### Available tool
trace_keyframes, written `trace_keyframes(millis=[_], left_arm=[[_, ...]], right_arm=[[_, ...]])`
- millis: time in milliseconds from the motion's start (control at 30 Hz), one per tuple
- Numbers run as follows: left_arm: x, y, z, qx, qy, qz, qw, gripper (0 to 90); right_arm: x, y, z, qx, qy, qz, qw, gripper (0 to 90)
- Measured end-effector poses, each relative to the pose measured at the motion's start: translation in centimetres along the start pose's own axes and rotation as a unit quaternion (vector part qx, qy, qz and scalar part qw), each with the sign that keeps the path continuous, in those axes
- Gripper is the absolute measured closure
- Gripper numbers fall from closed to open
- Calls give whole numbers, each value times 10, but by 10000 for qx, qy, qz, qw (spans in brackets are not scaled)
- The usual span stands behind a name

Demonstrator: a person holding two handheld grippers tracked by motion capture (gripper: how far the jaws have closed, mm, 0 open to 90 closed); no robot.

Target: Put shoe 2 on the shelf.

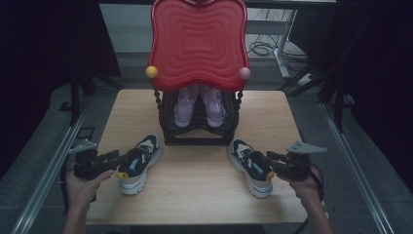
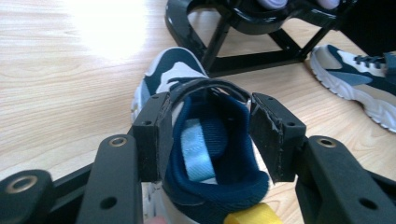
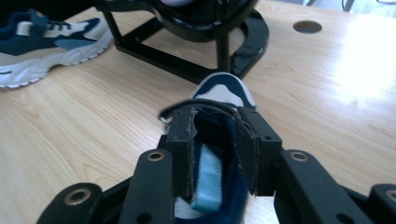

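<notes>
Two navy, beige and white sneakers lie on the wooden table [image 1: 195, 195], toes toward a black shoe rack [image 1: 197, 136]. My left gripper [image 1: 119, 157] is at the heel of the left sneaker [image 1: 141, 161]. In the left gripper view its jaws [image 2: 210, 135] straddle the navy heel collar [image 2: 215, 186]; the collar keeps its round shape. My right gripper [image 1: 267, 157] is at the heel of the right sneaker [image 1: 251, 168]. In the right gripper view its jaws [image 3: 215, 149] stand narrowly apart over the sneaker's opening, the pale blue insole [image 3: 208, 179] between them. Both sneakers rest flat.
The rack carries a red wavy top [image 1: 197, 44] with a yellow ball [image 1: 151, 71] and a pink ball [image 1: 244, 73] at its corners. A pair of lilac boots [image 1: 187, 105] stands inside it. A round hole [image 3: 307, 26] marks the table surface.
</notes>
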State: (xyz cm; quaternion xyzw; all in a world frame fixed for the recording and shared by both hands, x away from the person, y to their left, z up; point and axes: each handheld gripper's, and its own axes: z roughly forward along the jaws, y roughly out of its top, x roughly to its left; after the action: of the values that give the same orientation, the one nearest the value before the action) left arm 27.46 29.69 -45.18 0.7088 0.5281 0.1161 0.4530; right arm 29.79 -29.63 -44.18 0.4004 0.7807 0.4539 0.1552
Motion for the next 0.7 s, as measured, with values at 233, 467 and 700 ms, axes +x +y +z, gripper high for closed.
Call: trace_keyframes(millis=[233,467,700], left_arm=[[7,0,11,167,156,-13,9997,489],[16,-1,25,368,321,-54,9988,488],[22,-1,35,495,307,-133,9982,481]], right_arm=[[-16,-5,12,143,-32,129,9998,656],[-17,-3,19,300,101,54,9995,637],[-19,0,28,491,141,47,9987,636]])
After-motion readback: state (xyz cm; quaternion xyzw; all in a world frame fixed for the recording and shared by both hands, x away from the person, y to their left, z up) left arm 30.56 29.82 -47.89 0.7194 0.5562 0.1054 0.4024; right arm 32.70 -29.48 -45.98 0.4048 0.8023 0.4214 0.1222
